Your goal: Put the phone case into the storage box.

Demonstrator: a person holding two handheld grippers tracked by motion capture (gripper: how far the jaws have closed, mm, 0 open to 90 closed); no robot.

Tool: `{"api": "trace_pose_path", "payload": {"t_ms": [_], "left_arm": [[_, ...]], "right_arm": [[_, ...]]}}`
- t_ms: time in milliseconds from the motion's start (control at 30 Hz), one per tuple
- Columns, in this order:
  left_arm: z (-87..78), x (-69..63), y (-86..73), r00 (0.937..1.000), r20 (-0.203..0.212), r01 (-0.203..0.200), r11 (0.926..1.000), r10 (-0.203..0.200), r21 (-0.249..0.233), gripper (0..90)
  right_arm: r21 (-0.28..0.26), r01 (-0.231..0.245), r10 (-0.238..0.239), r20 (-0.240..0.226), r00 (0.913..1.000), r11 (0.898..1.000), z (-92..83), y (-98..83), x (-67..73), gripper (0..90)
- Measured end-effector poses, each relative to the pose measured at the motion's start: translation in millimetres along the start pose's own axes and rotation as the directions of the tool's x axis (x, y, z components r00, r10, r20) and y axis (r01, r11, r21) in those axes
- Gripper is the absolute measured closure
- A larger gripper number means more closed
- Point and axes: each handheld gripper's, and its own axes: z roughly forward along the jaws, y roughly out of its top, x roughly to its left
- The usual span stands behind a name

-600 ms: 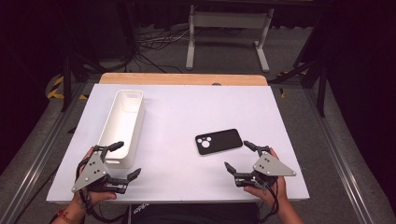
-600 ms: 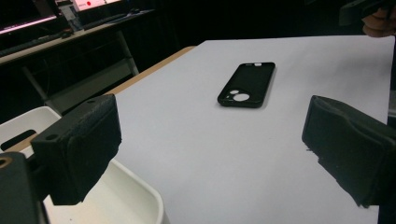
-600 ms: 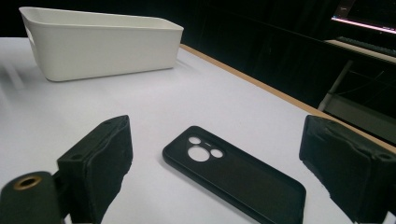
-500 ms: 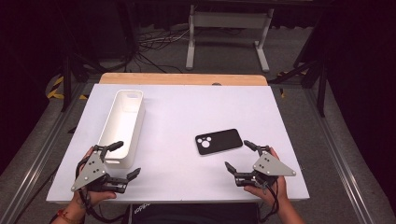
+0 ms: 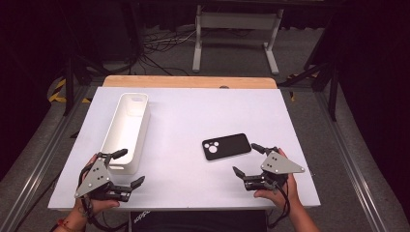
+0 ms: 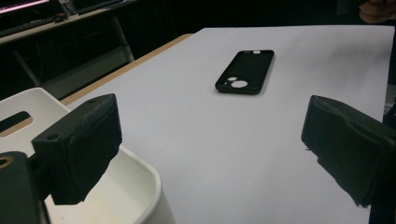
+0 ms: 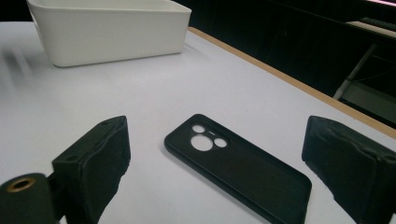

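Right gripper (image 5: pixel 248 163) near table's front edge, jaws spread, empty; left gripper (image 5: pixel 126 167) likewise, beside white bin (image 5: pixel 126 129).

Phone case (image 7: pixel 236 163) just ahead of right gripper, face-down mid-table. Probably light, bendy, thin; best pinched across long edges.

No readable brand or writing.

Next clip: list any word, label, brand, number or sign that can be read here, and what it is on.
Nothing legible.
Phone case: plain black back with camera holes, no brand or print to be seen.
White bin: blank walls, no label.
Table: bare white top, no marking.
Below the table's near edge, a dark patch bears faint white characters, too small and blurred to read.
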Motion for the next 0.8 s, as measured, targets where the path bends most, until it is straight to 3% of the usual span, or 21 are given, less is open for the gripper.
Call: {"api": "trace_pose_path", "payload": {"t_ms": [233,467,800], "left_arm": [[0.3,-3.1,-1.9,0.9999,-0.006,-0.015,0.9997,0.015,0.022,5.7],[2.2,-4.1,-2.6,0.9997,-0.005,-0.023,0.9991,0.023,0.035,5.7],[2.3,-8.2,-1.1,0.9994,0.001,-0.035,0.9986,0.035,0.039,5.7]], "right_arm": [[0.026,0.004,-0.004,-0.004,1.0,1.0,3.6,3.7,-6.4,10.8],[0.093,0.016,-0.014,-0.023,0.9996,0.996,8.4,10.1,-13.2,14.4],[0.214,0.093,-0.074,-0.097,0.9926,0.972,27.4,26.3,-13.6,18.1]]}}
